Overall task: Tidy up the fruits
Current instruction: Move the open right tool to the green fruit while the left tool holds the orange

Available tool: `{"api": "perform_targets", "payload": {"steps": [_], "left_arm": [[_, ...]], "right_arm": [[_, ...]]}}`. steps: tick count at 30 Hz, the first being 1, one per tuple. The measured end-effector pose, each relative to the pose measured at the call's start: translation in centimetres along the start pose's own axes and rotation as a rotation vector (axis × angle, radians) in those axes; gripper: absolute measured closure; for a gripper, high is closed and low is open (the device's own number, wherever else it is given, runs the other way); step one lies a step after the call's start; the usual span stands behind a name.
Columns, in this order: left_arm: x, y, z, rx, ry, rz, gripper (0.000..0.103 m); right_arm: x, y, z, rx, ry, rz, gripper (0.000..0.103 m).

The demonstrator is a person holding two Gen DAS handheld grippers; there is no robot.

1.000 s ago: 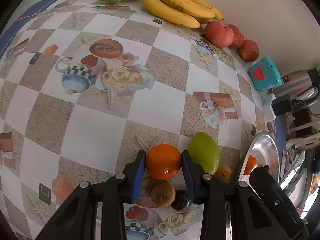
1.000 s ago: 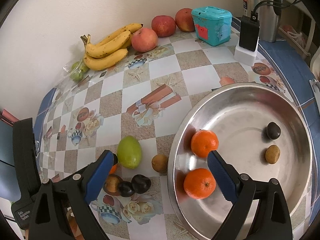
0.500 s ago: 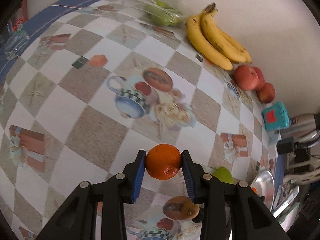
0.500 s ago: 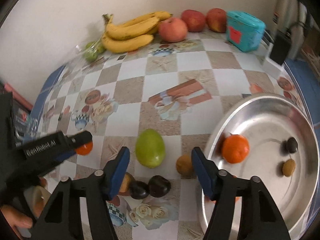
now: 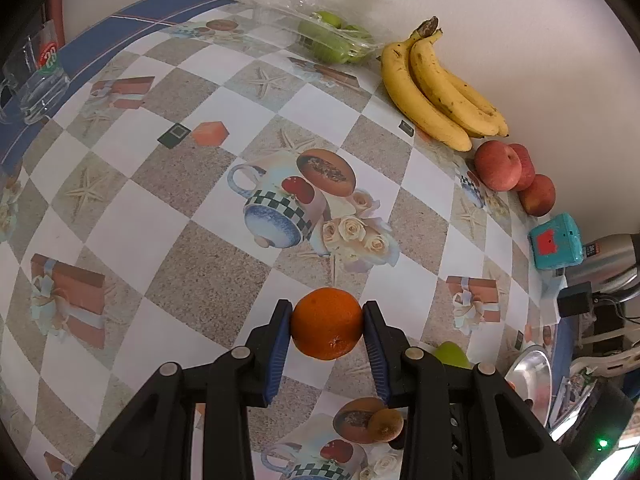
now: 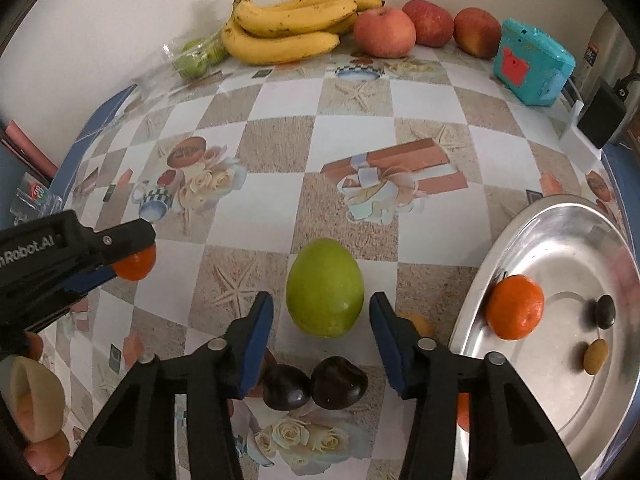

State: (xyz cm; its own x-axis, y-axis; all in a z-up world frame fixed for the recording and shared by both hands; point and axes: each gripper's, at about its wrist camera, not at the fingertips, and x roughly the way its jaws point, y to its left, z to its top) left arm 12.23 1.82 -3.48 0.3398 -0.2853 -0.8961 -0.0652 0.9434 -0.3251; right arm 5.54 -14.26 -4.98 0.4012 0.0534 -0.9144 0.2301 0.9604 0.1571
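My left gripper (image 5: 327, 330) is shut on an orange (image 5: 327, 329) and holds it above the checked tablecloth; the right wrist view shows the same orange (image 6: 134, 264) at the left edge. My right gripper (image 6: 321, 300) points down over a green mango-like fruit (image 6: 325, 288). Its jaws are closing with the fruit between them, and thin gaps still show on both sides. Just right of it, a silver bowl (image 6: 472, 312) holds an orange (image 6: 515, 307), a dark plum (image 6: 606, 311) and a small brown fruit (image 6: 596, 356).
Two dark plums (image 6: 316, 390) lie just in front of the green fruit. Along the back wall are bananas (image 6: 292, 28), apples (image 6: 384, 32), bagged green fruits (image 6: 196, 56) and a teal box (image 6: 532, 60). A glass mug (image 5: 36, 80) stands far left.
The left gripper lifted the orange away from the fruit cluster and stopped. The right gripper swung left from over the bowl to the green fruit, dropped lower, and its jaws narrowed.
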Motion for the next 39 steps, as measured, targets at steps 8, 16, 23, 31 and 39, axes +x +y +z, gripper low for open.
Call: {"api": "perform_targets", "payload": {"steps": [8,16,23,31,39], "left_arm": [[-0.1,-0.2,-0.2,0.004,-0.006,0.012,0.065],[-0.4,-0.1,-0.2,-0.001,-0.019,0.023,0.065],[-1.4,-0.3,0.0,-0.001,-0.050,0.018,0.065],[-2.0,-0.9,-0.2,0.016,-0.065,0.014,0.065],[-1.2,-0.4,-0.3,-0.006,-0.033,0.019,0.065]], "right_arm": [[0.1,-0.3,-0.2,0.012,0.001,0.011,0.063],[-0.6,-0.6,-0.2,0.026,-0.012,0.016,0.064],[-2.8,-0.7,0.1,0.030,-0.066,0.048,0.066],[-4.7,-0.9,0.5,0.023,-0.109,0.063,0.086],[-3.8,-2.0,0.7,0.066,-0.104,0.094,0.083]]}}
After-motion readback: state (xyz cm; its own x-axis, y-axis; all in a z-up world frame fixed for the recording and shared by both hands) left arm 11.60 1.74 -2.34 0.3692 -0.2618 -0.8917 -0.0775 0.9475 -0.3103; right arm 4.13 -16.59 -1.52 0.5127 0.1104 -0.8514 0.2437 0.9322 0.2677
